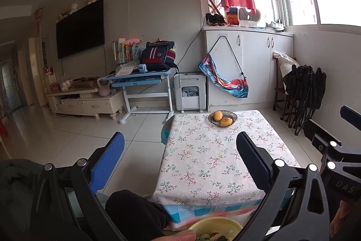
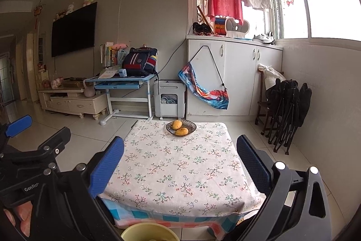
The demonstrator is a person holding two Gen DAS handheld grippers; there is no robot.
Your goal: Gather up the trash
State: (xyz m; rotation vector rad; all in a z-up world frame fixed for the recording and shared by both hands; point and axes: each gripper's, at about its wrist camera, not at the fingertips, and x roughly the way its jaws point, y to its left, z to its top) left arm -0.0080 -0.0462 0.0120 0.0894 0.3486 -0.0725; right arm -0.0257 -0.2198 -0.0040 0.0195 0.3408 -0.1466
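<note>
Both claws wide open, nothing held. Left claw [image 1: 180, 164] and right claw [image 2: 180, 164] hang side by side above the near edge of the desk [image 1: 216, 157], which carries a floral cloth. Yellow bin [image 1: 214, 228] sits below the desk's near edge, close to the person's knee [image 1: 135, 211]; some scraps are visible inside, too small to identify. On the desk's far end: glass dish [image 2: 181, 127] with two mangoes [image 2: 181, 131].

You can read "GenRo…", cut off, on the left gripper [image 2: 20, 128] body, lower left of right wrist view; "DAS" on the right gripper [image 1: 345, 119] body, lower right of left wrist view.
</note>
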